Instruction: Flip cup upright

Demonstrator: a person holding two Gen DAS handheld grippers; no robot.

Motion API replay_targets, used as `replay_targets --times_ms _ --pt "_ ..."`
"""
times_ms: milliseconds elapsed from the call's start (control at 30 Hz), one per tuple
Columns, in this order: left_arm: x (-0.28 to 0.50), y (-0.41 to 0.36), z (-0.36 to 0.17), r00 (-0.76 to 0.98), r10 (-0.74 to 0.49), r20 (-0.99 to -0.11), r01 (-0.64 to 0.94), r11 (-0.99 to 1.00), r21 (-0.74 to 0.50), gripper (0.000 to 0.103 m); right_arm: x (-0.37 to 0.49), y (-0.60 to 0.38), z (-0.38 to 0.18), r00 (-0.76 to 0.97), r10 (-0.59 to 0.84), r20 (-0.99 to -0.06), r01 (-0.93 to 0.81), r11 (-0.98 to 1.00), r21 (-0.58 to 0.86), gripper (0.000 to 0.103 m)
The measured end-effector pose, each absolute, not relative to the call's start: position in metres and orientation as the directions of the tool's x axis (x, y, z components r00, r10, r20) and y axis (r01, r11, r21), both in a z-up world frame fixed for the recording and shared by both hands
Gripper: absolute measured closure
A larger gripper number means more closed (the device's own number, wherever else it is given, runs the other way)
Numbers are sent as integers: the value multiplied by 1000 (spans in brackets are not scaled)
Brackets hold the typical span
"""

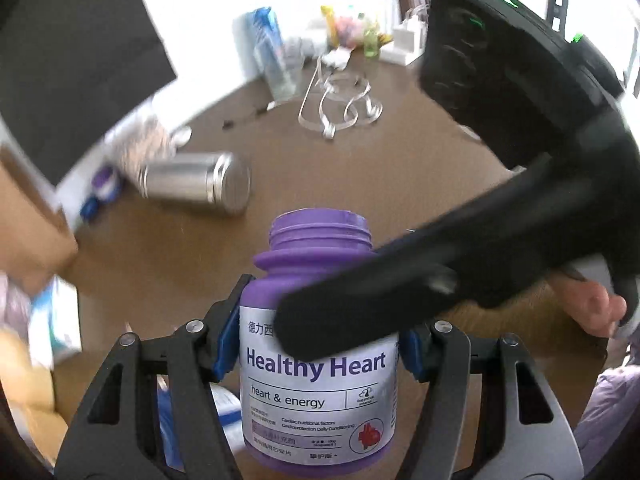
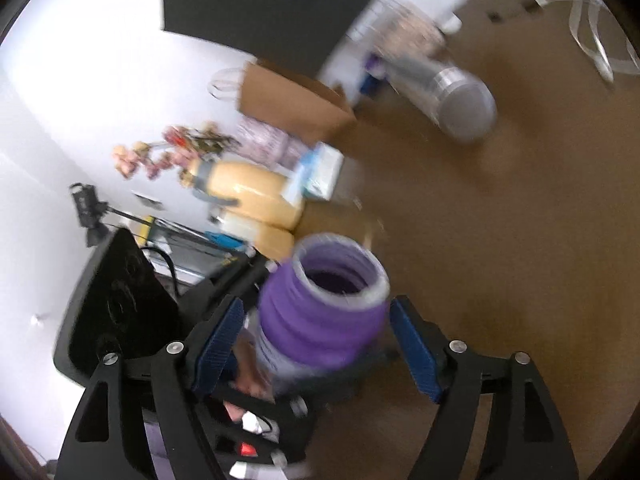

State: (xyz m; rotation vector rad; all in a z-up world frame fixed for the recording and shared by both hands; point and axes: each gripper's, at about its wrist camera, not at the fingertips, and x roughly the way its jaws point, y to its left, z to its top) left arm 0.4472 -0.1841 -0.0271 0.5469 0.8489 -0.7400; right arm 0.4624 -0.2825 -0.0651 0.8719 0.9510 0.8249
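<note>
A purple jar (image 1: 318, 344) with a white "Healthy Heart" label stands mouth up, lid off, held above the brown table (image 1: 400, 168). My left gripper (image 1: 318, 344) is shut on its labelled body. The right gripper's black finger (image 1: 400, 292) crosses in front of the jar's shoulder. In the right wrist view the jar (image 2: 324, 320) sits between my right gripper's (image 2: 316, 340) blue pads (image 2: 416, 352), which stand apart from it, jaws open. A steel cup (image 1: 196, 182) lies on its side on the table; it also shows in the right wrist view (image 2: 448, 88).
A clear ribbon (image 1: 340, 108) lies at the table's far side, with bottles and boxes (image 1: 272, 48) behind. A dark monitor (image 1: 72, 52), a brown paper bag (image 2: 292, 100), yellow bottles (image 2: 252, 192) and a tissue pack (image 2: 320, 172) crowd the left edge.
</note>
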Motion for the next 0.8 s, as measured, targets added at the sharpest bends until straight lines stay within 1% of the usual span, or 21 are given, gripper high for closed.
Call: replay_targets --times_ms 33,100,167,267,333,400,467,533,567,600,700,800 --pt "448 -185 -25 455 -364 -812 770 619 154 43 466 -281 -63 351 877 -327 -202 412 888 23" --pt "449 -186 -17 479 -370 -796 780 595 192 43 470 -279 -56 387 853 -352 -221 456 862 34" --pt "452 -183 -14 473 -362 -804 790 578 205 43 475 -275 -50 410 828 -383 -231 500 834 34" --pt "469 -182 -12 422 -358 -833 809 563 169 43 484 -270 -48 421 816 -396 -235 520 821 34" --pt "476 -177 -9 411 -375 -831 814 560 150 37 491 -265 -50 416 817 -401 -236 522 819 34" --pt "480 -170 -7 396 -438 -807 819 565 95 31 495 -258 -50 428 799 -422 -243 552 797 34" --pt "488 -160 -11 367 -491 -790 817 577 20 27 499 -252 -53 422 796 -433 -243 560 792 34" --pt "494 -154 -19 359 -504 -785 799 602 -21 27 500 -248 -57 419 796 -438 -248 564 788 35" --pt "494 -152 -17 370 -506 -779 790 613 -23 27 500 -245 -59 416 798 -436 -252 561 788 35" --pt "492 -148 -12 380 -537 -753 788 614 -40 27 501 -244 -58 414 806 -423 -256 549 795 35" --pt "480 -148 -11 479 -509 -715 741 672 19 27 494 -235 -50 437 775 -456 -278 598 751 35" --pt "459 -147 -10 598 -465 -653 678 728 102 27 483 -229 -42 446 757 -478 -306 631 713 35"
